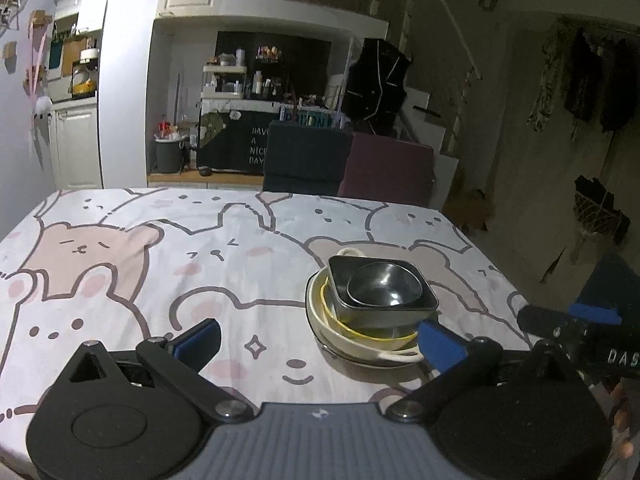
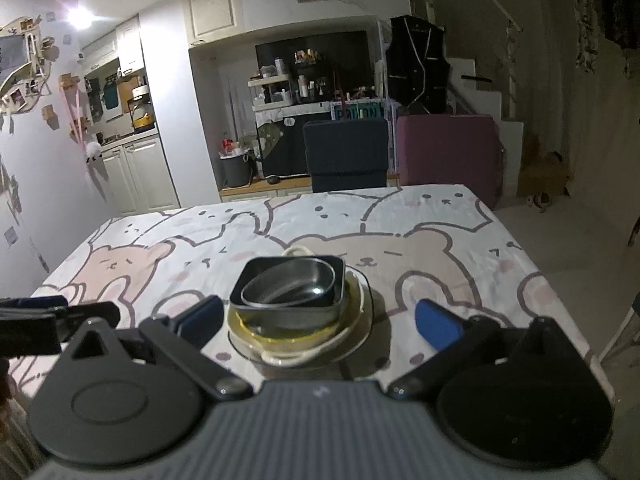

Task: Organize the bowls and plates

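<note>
On the left, the left gripper (image 1: 318, 340) stands with its jaws spread as wide as they go and nothing between them; its blue pads sit over the bear-print tablecloth (image 1: 120, 248), and the right-hand pad just overlaps the near rim of the stack in its own view.

In the middle of the table sits the whole job: a nested stack. A round metal bowl (image 1: 384, 289) lies inside a dark square dish (image 1: 348, 304), which rests in a yellow-rimmed dish (image 1: 334, 314) and a cream bowl (image 1: 352, 344), all on a pale plate (image 2: 368, 300) at the bottom. The stack looks gathered already, though the square dish sits a little askew.

To the right, the right gripper (image 2: 318, 320) is likewise fully spread and empty, with the stack lying ahead of its two pads.

If the stack is to be shifted or straightened, my judgement is that both grippers should come in low at opposite sides and take the bottom plate or cream bowl, not the loose metal bowl on top, which would slide. Keep everything level; the smooth metal looks slippery, and a tilt could spill the pile.
</note>
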Demonstrator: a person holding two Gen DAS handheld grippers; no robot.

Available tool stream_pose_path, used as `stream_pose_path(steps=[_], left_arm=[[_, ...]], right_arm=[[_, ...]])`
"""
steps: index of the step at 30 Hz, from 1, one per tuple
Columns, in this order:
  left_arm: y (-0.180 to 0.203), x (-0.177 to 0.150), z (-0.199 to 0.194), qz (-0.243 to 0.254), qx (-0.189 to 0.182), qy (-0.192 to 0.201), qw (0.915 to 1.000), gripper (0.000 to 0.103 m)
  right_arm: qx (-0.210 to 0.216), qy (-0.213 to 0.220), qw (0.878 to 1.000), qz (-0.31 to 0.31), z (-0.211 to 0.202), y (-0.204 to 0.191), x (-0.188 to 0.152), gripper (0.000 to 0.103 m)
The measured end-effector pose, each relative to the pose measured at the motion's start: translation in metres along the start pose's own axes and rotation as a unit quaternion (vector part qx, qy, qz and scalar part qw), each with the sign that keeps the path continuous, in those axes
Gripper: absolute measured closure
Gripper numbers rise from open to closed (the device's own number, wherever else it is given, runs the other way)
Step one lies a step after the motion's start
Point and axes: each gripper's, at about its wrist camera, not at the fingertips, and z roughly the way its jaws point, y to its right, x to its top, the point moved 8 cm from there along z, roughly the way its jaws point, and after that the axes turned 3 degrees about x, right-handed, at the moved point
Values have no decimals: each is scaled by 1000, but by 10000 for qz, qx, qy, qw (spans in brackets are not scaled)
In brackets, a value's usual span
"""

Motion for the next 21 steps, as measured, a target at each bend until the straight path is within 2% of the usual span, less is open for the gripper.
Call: stream_pose_path(steps=[10,21], left_arm=[[-8,-21,-23,221,359,347,9985,0],[-8,-53,-32,412,488,219,9977,0]], right_arm=[[-94,125,9997,-209,-16,0,-28,0],[-200,277,9991,-254,-21,3,-33,0]])
